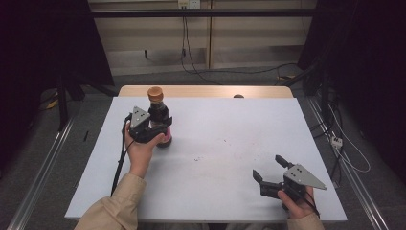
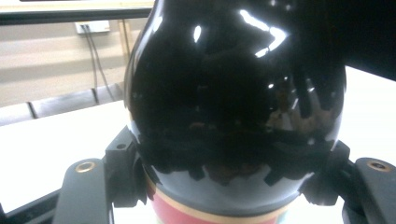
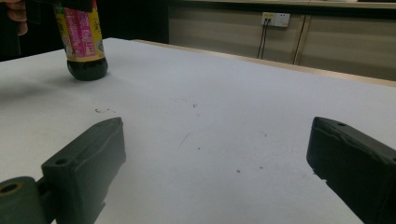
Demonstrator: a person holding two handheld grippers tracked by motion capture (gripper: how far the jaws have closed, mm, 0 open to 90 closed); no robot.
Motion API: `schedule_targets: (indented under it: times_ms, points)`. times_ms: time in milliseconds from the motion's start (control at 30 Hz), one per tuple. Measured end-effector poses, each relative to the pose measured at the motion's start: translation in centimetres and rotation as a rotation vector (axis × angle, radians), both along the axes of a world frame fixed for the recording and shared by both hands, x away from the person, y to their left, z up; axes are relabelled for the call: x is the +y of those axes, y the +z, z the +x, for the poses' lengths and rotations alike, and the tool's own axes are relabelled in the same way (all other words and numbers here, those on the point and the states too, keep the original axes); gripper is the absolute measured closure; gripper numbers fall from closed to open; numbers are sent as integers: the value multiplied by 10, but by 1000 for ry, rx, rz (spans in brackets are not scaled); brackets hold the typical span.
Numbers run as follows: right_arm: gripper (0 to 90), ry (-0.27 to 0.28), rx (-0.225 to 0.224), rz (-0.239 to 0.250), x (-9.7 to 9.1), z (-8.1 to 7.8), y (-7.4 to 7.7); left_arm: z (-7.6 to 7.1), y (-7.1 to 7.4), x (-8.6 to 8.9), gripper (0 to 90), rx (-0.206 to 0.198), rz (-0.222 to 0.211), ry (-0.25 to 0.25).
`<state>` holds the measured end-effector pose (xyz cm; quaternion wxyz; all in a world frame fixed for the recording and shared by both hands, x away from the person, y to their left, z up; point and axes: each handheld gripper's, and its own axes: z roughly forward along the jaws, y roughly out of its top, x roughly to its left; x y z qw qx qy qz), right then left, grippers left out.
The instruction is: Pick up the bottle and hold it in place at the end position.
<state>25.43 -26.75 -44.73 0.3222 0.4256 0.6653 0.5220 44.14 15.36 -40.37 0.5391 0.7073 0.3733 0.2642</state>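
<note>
A white surface lies over a wooden table whose far edge shows as a light brown strip, and beyond it stand pale wall panels with a socket and dangling cables, with dark curtains at both sides. A few small dark specks mark the surface to the right of the bottle.

The bottle stands upright on the far left part of the surface, dark and glossy with an orange-brown cap and a pink and yellow label low on its body. The left hand-held gripper is at the bottle's near side, its jaws clamped round the body just above the label; in the left gripper view the black pads press against both flanks of the bottle, with the red and gold top of the label between them at the bottom edge. The bottle's base rests on the surface, as the right gripper view shows. The left hand grips the tool from just in front of the bottle, the beige sleeve running back to the near edge.

The right hand-held gripper sits well apart from the bottle, at the near right of the surface, its jaws spread wide with nothing between them and pointing roughly toward the bottle. The right hand holds it from the near edge
</note>
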Motion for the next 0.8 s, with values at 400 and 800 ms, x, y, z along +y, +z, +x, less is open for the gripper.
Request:
schedule_targets:
  times_ms: [400, 800]
  points:
    - [42, -1, -2, 6, -2, -1, 0, 3, 10, -30, 305, -11, -21, -92]
    - [42, 1, -6, 1, -2, -1, 0, 1, 10, -54, 305, 4, -19, -160]
